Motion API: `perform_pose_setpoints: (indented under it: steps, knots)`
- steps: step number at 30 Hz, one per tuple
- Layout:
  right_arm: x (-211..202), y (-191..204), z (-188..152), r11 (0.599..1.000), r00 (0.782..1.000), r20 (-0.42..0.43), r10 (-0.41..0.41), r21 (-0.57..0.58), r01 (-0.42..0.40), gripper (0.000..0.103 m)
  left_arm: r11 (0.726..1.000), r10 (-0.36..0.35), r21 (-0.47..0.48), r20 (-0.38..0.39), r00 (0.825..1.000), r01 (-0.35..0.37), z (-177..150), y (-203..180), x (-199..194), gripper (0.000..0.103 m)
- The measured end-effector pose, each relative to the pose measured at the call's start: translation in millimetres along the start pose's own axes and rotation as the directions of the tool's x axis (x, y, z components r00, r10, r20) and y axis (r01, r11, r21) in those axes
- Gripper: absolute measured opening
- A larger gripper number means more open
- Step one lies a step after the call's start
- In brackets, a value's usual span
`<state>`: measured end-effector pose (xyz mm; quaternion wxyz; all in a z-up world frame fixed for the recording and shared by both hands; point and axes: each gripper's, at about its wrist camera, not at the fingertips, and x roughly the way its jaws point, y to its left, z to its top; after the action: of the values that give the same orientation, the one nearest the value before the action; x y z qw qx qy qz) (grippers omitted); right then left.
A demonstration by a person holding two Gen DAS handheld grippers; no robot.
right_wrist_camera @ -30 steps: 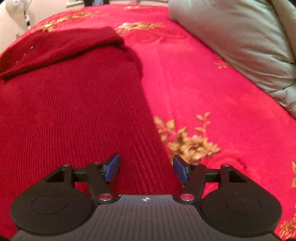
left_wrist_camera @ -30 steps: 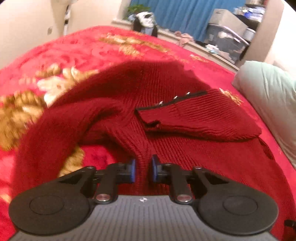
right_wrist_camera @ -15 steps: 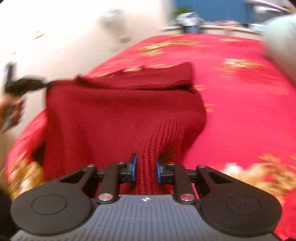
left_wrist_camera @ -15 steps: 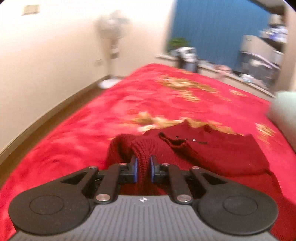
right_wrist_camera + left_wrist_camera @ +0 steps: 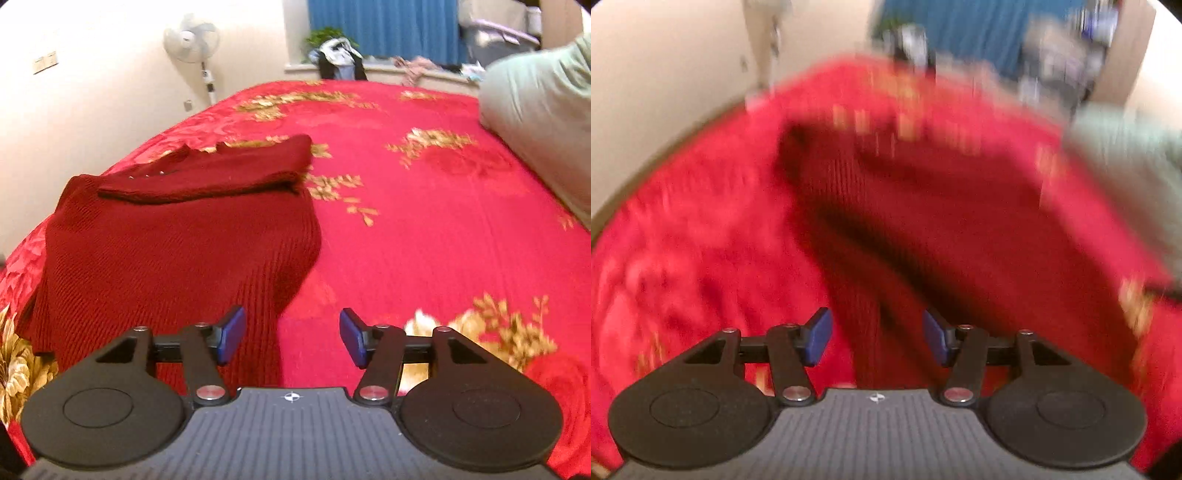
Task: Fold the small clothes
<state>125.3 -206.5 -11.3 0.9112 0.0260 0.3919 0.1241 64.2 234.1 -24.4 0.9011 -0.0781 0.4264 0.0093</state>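
Note:
A dark red knitted sweater (image 5: 177, 243) lies on the red bed cover, one sleeve folded across its far part. In the blurred left wrist view the same sweater (image 5: 923, 221) stretches away from me. My left gripper (image 5: 877, 336) hangs over its near end with its jaws opening; the knit lies below the gap and the pads are off it. My right gripper (image 5: 291, 338) also has its jaws opening, and the sweater's near right corner lies under the left pad, untouched.
The red bed cover (image 5: 424, 229) with gold flowers spreads to the right of the sweater. A pale green pillow (image 5: 546, 114) lies at the far right. A standing fan (image 5: 192, 44) and a cluttered sill are beyond the bed; a wall runs along its left side.
Half a second ago both grippers pinched the sweater's near edge and held it up. Now both have let go and the sweater lies flat. The left view has swung fast and is blurred.

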Motion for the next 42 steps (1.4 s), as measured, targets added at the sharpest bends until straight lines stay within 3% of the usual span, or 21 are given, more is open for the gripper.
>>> perform_pose_setpoints:
  steps: [3,10,13,14,15,16,17,18,20,21,22,23,24,27,29,31,32,34,35,39,42]
  knots:
    - [13,3,-6,0.999,0.998,-0.060,0.032,0.009,-0.032,0.058,0.997,0.003,0.074,-0.025,1.000,-0.001,-9,-10,7,0.059]
    - [25,20,-22,0.996,0.989,-0.144,0.024,-0.082,-0.036,0.058,0.998,0.008,0.070,-0.099,0.995,-0.001,8,-1,47,0.058]
    - [26,23,-23,0.995,0.988,-0.149,0.028,-0.090,-0.042,0.055,0.996,0.006,0.089,-0.190,0.982,0.012,10,3,71,0.010]
    - [26,23,-23,0.995,0.988,-0.149,0.028,-0.090,-0.042,0.052,0.997,0.018,0.081,-0.170,0.985,-0.004,15,9,66,0.009]
    - [26,22,-23,0.995,0.988,-0.151,0.033,-0.088,-0.047,0.049,0.996,0.089,0.040,-0.124,0.988,-0.085,21,21,57,0.009]
    - [26,22,-23,0.994,0.987,-0.155,0.050,-0.084,-0.064,0.044,0.978,0.207,-0.009,-0.071,0.976,-0.208,26,36,46,0.008]
    - [25,23,-22,0.994,0.987,-0.154,0.055,-0.086,-0.069,0.041,0.929,0.368,-0.045,-0.002,0.930,-0.368,31,51,31,0.008]
    - [25,24,-22,0.993,0.987,-0.148,0.055,-0.093,-0.069,0.041,0.832,0.554,-0.095,0.092,0.827,-0.547,36,67,11,0.008]
    - [25,26,-21,0.992,0.988,-0.143,0.050,-0.105,-0.065,0.041,0.697,0.718,-0.196,0.190,0.670,-0.690,38,89,-15,0.009]
    - [26,26,-21,0.992,0.988,-0.144,0.049,-0.106,-0.064,0.041,0.655,0.755,-0.212,0.194,0.626,-0.725,37,94,-18,0.012]
    - [26,26,-21,0.992,0.988,-0.144,0.049,-0.106,-0.064,0.041,0.618,0.786,-0.206,0.164,0.596,-0.759,35,99,-15,0.030]
    - [26,26,-21,0.992,0.988,-0.146,0.049,-0.105,-0.065,0.041,0.624,0.781,-0.191,0.125,0.612,-0.758,33,102,-11,0.051]
    - [26,27,-19,0.992,0.988,-0.144,0.050,-0.105,-0.066,0.041,0.665,0.745,-0.197,0.101,0.660,-0.720,31,103,-11,0.055]
    - [27,29,-19,0.992,0.988,-0.143,0.048,-0.111,-0.065,0.041,0.809,0.574,-0.262,0.159,0.803,-0.527,29,98,-19,0.055]
    - [28,31,-21,0.990,0.987,-0.153,0.039,-0.127,-0.059,0.042,0.906,0.351,-0.297,0.127,0.928,-0.302,27,95,-8,0.055]
    - [30,32,-23,0.989,0.986,-0.164,0.026,-0.139,-0.050,0.045,0.937,0.109,-0.336,0.025,0.994,-0.094,23,90,15,0.055]
    - [30,33,-23,0.989,0.986,-0.167,0.023,-0.143,-0.047,0.046,0.936,-0.002,-0.352,-0.033,0.999,-0.010,21,84,28,0.055]
    - [30,32,-24,0.989,0.986,-0.167,0.023,-0.142,-0.047,0.046,0.936,-0.167,-0.334,-0.143,0.975,0.111,15,64,52,0.055]
    - [29,31,-24,0.989,0.986,-0.166,0.025,-0.140,-0.049,0.047,0.946,-0.200,-0.292,-0.183,0.962,0.141,13,53,61,0.055]
    - [28,29,-24,0.990,0.986,-0.163,0.029,-0.132,-0.051,0.052,0.979,-0.178,-0.136,-0.227,0.957,0.150,9,16,75,0.071]
    - [28,28,-25,0.991,0.986,-0.159,0.041,-0.123,-0.061,0.055,0.987,-0.155,-0.069,-0.216,0.964,0.143,12,4,79,0.068]
